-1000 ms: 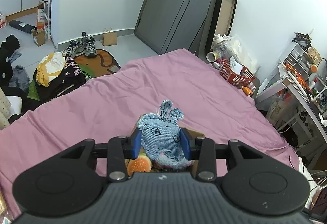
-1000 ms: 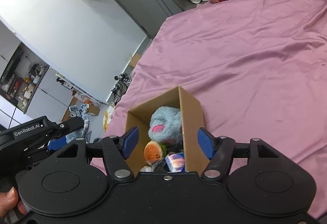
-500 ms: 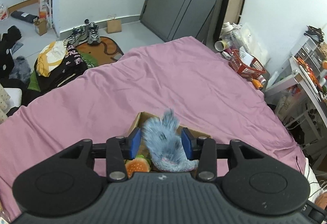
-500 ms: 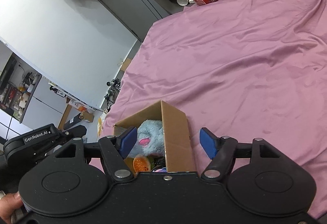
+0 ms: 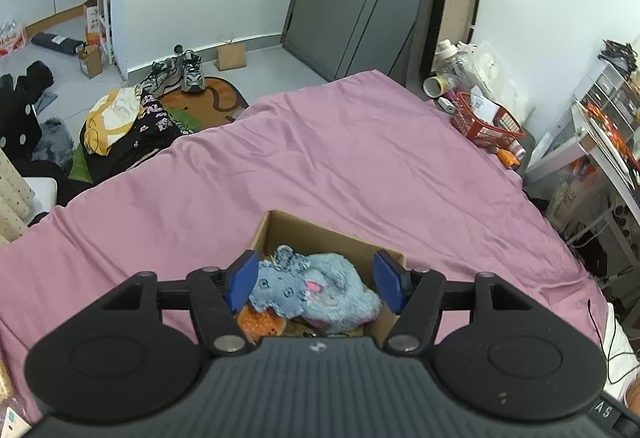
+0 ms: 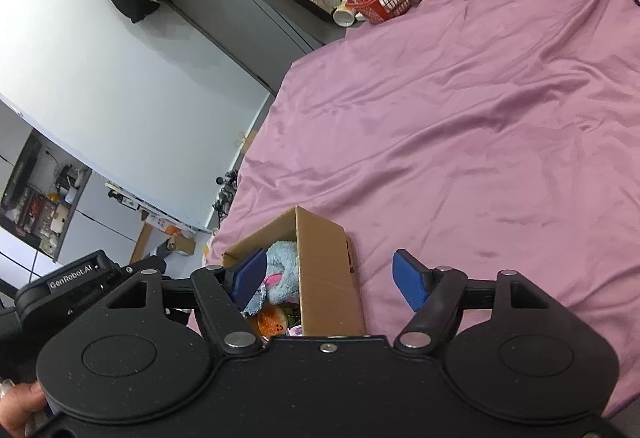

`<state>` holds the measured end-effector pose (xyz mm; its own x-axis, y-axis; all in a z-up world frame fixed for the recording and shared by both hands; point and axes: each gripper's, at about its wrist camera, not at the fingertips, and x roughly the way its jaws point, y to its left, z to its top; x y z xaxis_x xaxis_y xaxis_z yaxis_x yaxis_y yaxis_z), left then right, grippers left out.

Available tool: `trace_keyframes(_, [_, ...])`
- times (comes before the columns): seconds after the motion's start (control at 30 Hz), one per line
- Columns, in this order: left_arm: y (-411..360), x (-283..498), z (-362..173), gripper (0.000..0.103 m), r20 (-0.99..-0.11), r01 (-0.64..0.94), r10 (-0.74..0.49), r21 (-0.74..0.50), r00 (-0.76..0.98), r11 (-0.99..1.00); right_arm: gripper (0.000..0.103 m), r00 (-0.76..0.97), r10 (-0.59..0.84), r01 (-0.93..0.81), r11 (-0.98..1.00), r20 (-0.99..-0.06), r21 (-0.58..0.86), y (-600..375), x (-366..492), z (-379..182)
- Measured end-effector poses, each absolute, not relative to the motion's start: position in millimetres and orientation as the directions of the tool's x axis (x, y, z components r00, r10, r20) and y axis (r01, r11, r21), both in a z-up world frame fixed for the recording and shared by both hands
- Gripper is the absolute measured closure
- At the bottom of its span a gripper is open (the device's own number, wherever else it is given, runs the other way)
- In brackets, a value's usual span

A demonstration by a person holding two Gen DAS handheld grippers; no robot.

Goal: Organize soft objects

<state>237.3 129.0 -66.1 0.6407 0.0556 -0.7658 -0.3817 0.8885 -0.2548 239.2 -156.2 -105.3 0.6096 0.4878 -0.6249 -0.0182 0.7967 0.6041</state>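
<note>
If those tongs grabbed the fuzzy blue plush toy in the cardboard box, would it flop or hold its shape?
Probably flop: the fuzzy blue plush toy lies slumped over the other toys in the open brown cardboard box. It looks light for its bulk, and its shaggy fur should give the left tongs decent grip, not slip.

My left gripper (image 5: 316, 282) and right gripper (image 6: 332, 280) are matte black with blue finger pads (image 5: 242, 280), silver pivot screws, ribbed housing and a white "GenRobot.AI" label.
</note>
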Motion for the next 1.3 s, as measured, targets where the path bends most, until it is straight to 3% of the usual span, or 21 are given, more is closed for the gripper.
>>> trace_keyframes(0.3, [97.5, 220.6, -58.9, 0.021, -0.794, -0.357, 0.060, -0.203, 0.605, 0.912, 0.019, 0.623, 0.499, -0.037, 0.787, -0.602, 0.616, -181.8, 223.5, -93.6])
trace_keyframes(0.57, [75.2, 197.4, -53.5, 0.019, -0.805, -0.336, 0.071, -0.165, 0.590, 0.927, 0.000, 0.644, 0.488, -0.108, 0.820, -0.589, 0.562, -194.2, 209.1, -65.0])
trace_keyframes(1.0, [53.1, 156.6, -29.3, 0.012, -0.786, -0.313, 0.077, -0.153, 0.614, 0.937, 0.000, 0.645, 0.432, -0.187, 0.889, -0.630, 0.418, -201.1, 181.6, -22.5])
trace_keyframes(1.2, [48.0, 140.2, -8.9, 0.000, -0.749, -0.283, 0.082, -0.144, 0.658, 0.948, 0.000, 0.675, 0.369, -0.174, 0.921, -0.639, 0.348, -206.1, 166.5, -1.4])
trace_keyframes(1.3, [46.3, 130.6, -0.2, 0.000, -0.742, -0.280, 0.086, -0.140, 0.665, 0.950, 0.000, 0.694, 0.348, -0.191, 0.933, -0.630, 0.305, -208.3, 154.3, 10.7])
